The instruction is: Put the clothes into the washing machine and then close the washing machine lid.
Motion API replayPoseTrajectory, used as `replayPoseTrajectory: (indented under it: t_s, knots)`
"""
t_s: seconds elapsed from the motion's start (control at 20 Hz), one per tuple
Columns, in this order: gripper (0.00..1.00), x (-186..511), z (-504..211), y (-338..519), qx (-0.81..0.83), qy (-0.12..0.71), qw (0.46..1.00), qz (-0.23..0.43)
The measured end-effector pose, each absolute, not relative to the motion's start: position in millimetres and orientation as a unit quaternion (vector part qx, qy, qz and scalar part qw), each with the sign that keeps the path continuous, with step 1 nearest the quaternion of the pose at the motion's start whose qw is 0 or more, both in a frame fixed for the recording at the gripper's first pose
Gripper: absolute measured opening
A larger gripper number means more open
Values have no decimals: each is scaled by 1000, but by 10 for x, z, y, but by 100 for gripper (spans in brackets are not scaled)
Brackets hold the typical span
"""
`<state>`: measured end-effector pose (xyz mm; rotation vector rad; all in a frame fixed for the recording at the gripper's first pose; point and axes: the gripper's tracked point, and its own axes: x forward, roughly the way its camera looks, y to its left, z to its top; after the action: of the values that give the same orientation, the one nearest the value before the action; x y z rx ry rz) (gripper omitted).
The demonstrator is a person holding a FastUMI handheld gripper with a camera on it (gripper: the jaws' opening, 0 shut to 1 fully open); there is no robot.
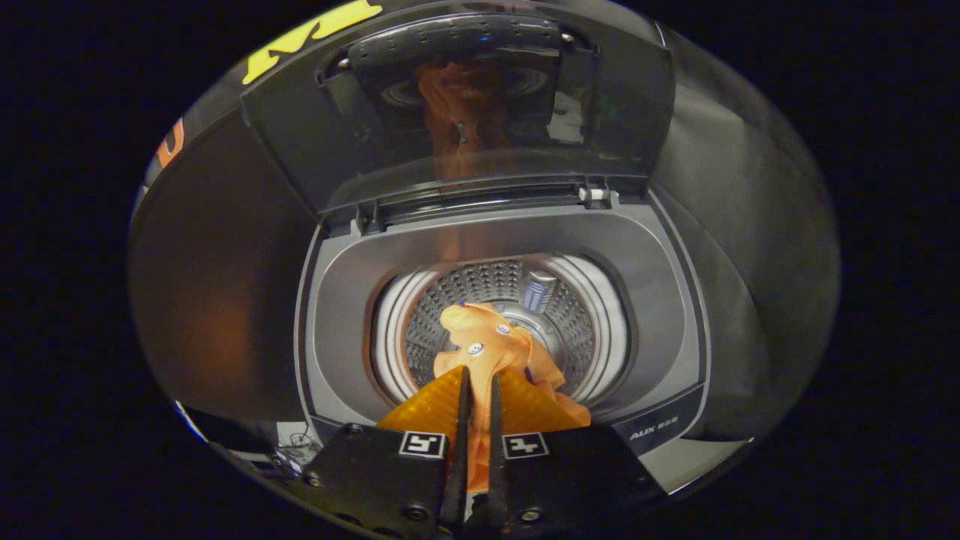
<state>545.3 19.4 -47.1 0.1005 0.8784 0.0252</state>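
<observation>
An orange garment (487, 341) with white buttons hangs from my gripper (480, 379), whose two fingers are shut on the cloth. It dangles over the round mouth of the washing machine drum (555, 315), a perforated metal tub seen just beyond the fingers. The machine is a grey top-loader (652, 277). Its dark lid (465, 105) stands raised at the back, and the orange cloth is mirrored in the lid's glass.
Dark booth cloth surrounds the machine on the left and right. The machine's front control strip (660, 429) lies close to the right of my fingers. Some cables and pale clutter (289, 439) sit low on the left beside the machine.
</observation>
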Motion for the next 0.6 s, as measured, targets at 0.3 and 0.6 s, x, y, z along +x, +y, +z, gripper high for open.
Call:
replayPoseTrajectory:
  t_s: [0.3,0.6]
  knots:
    - [95,5385,-653,164,19,425,905,-8]
    - [95,5270,-623,59,20,425,905,-5]
